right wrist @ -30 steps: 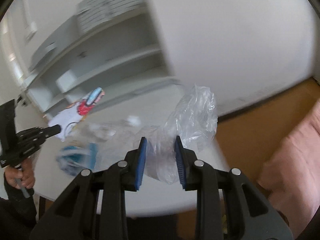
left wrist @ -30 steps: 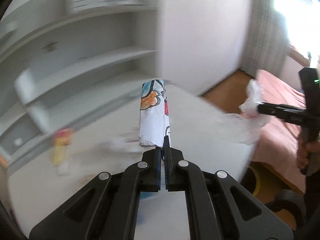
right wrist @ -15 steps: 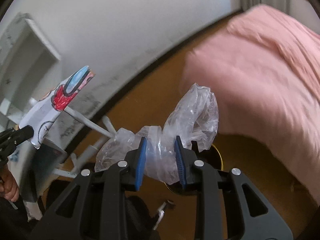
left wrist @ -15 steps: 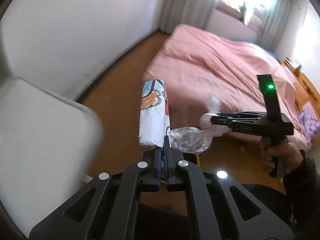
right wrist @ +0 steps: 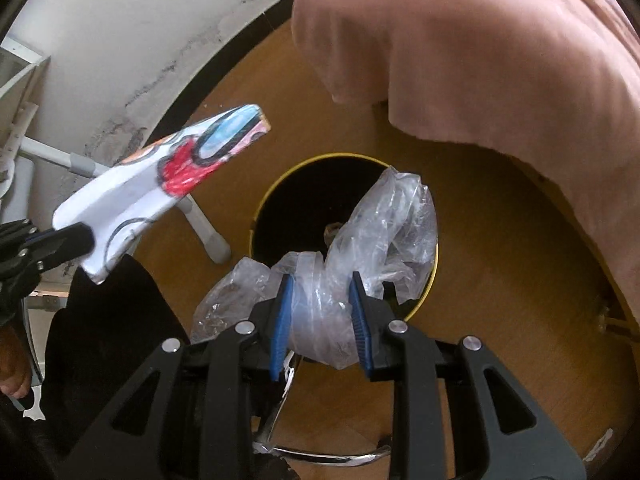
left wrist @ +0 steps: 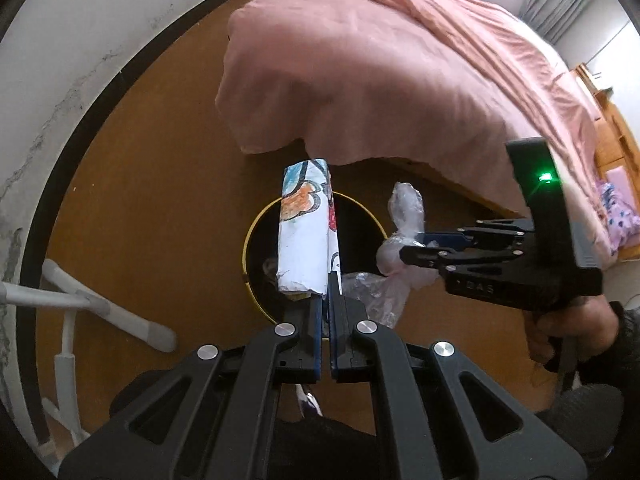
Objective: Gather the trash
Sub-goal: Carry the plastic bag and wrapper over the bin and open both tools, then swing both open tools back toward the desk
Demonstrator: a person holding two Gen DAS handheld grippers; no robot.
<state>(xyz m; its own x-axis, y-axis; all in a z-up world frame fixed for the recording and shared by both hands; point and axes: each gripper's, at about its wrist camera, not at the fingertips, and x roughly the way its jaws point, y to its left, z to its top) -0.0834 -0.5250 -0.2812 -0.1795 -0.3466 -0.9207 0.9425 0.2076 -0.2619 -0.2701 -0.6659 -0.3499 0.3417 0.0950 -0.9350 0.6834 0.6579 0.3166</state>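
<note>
Trash bin [right wrist: 276, 204] interior dark, partly hidden behind plastic wrap [right wrist: 384, 220].

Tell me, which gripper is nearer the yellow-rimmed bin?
Too close to call. The left gripper holds folded paper above the bin; the right gripper holds a plastic bag above it.
</note>
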